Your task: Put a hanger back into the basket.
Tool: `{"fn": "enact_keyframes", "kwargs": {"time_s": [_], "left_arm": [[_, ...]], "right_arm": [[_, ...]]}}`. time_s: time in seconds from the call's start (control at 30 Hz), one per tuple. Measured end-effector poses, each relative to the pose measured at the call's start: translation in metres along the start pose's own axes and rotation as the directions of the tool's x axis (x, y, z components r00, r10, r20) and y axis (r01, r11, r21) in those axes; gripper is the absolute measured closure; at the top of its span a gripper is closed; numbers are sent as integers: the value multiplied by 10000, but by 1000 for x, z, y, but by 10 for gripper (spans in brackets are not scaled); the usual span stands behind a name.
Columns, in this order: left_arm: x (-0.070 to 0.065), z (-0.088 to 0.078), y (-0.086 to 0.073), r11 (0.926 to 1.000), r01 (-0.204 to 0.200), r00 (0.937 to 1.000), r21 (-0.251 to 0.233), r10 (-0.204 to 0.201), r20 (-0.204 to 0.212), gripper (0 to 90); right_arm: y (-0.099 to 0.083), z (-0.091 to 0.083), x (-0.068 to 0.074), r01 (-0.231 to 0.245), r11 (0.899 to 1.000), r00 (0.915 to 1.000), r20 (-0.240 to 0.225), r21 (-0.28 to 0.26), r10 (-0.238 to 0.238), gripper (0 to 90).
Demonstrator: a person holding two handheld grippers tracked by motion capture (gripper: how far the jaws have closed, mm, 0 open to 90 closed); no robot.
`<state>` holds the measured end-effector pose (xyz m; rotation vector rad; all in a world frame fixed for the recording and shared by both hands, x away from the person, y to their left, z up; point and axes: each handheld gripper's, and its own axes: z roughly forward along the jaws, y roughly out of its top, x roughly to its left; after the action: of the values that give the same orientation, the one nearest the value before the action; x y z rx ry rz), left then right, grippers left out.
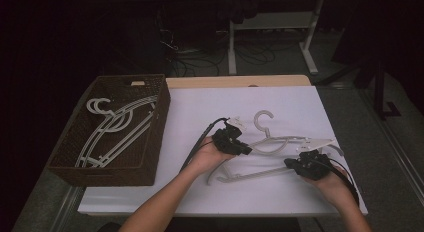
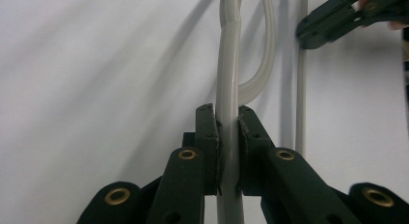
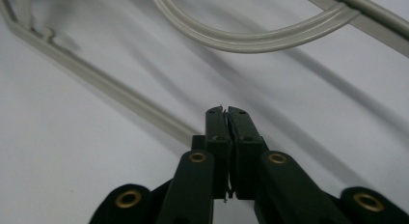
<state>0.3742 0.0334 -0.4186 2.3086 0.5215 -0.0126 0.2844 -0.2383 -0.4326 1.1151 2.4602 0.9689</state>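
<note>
From the high view, the left claw [image 1: 235, 142] and right claw [image 1: 300, 165] flanked a pale grey hanger [image 1: 272, 144] on the white desk [image 1: 200, 112]; a wicker basket [image 1: 155, 157] of more hangers [image 1: 112, 129] stood well beyond the left claw. The left gripper view showed that claw [image 2: 227, 151] pinching the hanger's flat, ridged arm [image 2: 227, 89]. In the right gripper view, the claw [image 3: 226, 137] was pressed together, empty, the hanger's bar [image 3: 96, 79] just beside it.

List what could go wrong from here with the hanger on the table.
The left gripper clamps only a thin bar of the hanger, so the hanger may swing or slip when lifted. The right gripper is shut on nothing, leaving that end unsupported. The basket already holds hangers; hooks could tangle on the way in.
</note>
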Motion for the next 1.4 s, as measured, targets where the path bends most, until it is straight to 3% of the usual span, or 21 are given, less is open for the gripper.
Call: {"fn": "enact_keyframes", "kwargs": {"time_s": [0.2, 0.37, 0.53, 0.87, 1.13, 1.3, 1.4], "left_arm": [[7, -21, 4, 9998, -4, 9984, -186, -6, -572, 819], [17, -50, 9, 9989, 153, 9933, -438, -202, -1140, 819], [27, -86, 16, 9969, 382, 9846, -691, -493, -1675, 819], [40, -166, 17, 9910, 750, 9632, -1106, -1007, -2493, 819], [53, -233, 1, 9827, 970, 9339, -1579, -1447, -3269, 818], [63, -271, -18, 9753, 1263, 9039, -1813, -1885, -3841, 818], [70, -291, -32, 9714, 1458, 8812, -1875, -2136, -4216, 818]], "right_arm": [[7, -6, 6, 43, 9986, 9993, -379, -535, -63, 763], [11, -9, 12, 66, 9953, 9977, -659, -969, -131, 651], [13, -11, 14, 63, 9927, 9972, -733, -1203, -152, 555], [14, -7, 15, 162, 9919, 9974, -678, -1257, -249, 452], [14, -5, 14, 147, 9920, 9981, -581, -1251, -221, 410], [15, -2, 13, 99, 9924, 9984, -546, -1224, -167, 366], [15, -1, 13, 77, 9930, 9987, -492, -1176, -136, 346]]}}
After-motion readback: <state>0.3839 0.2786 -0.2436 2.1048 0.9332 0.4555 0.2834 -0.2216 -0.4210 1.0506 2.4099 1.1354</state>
